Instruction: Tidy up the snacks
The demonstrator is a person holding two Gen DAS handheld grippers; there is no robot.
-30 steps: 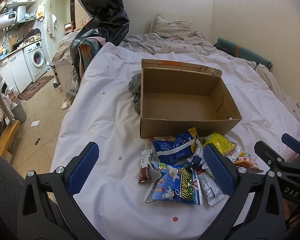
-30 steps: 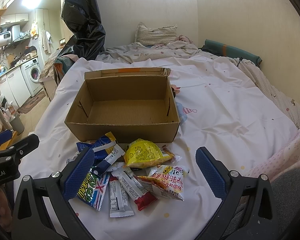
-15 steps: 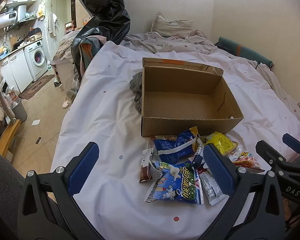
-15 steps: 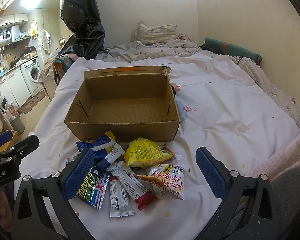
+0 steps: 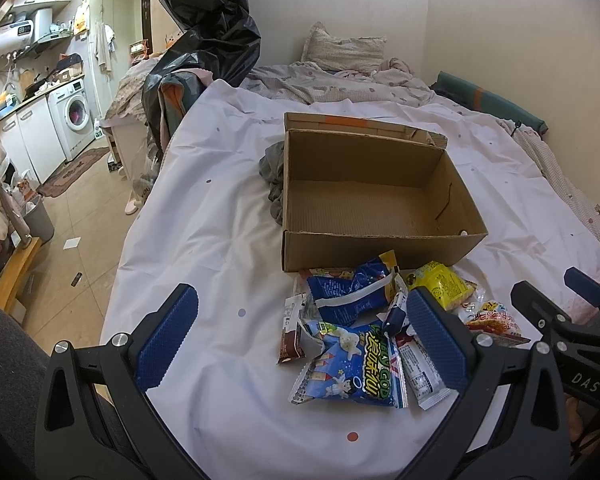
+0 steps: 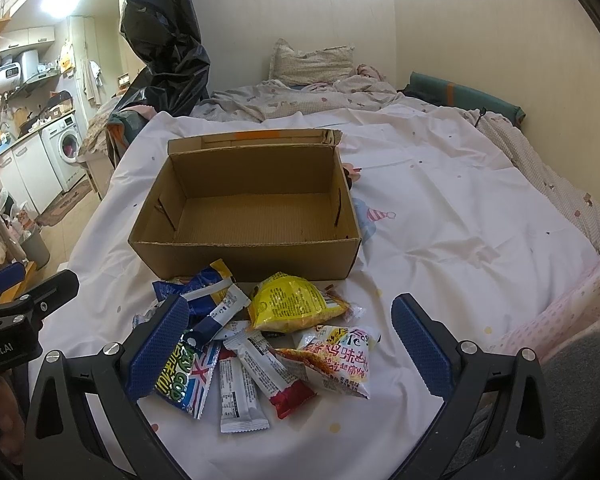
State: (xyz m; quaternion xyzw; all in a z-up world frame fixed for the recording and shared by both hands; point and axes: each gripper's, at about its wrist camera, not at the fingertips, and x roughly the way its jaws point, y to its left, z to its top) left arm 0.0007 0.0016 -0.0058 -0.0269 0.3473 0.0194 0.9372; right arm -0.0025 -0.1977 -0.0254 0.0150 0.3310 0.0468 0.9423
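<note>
Both grippers hover wide apart and hold nothing: the left gripper (image 5: 302,334) and the right gripper (image 6: 290,346) each frame the snack pile (image 6: 260,336), which lies on the white bedsheet (image 5: 204,240) just in front of the empty cardboard box (image 6: 252,208). From the right gripper the yellow bag (image 6: 292,302) lies straight ahead, its long axis running left to right, and the two white bars (image 6: 260,376) point toward the camera; the right hand looks nearer these. The blue packet (image 5: 352,364) reading "GOD" lies nearer the left gripper. The orange packet (image 6: 336,360) carries Chinese print, too small to read surely
</note>
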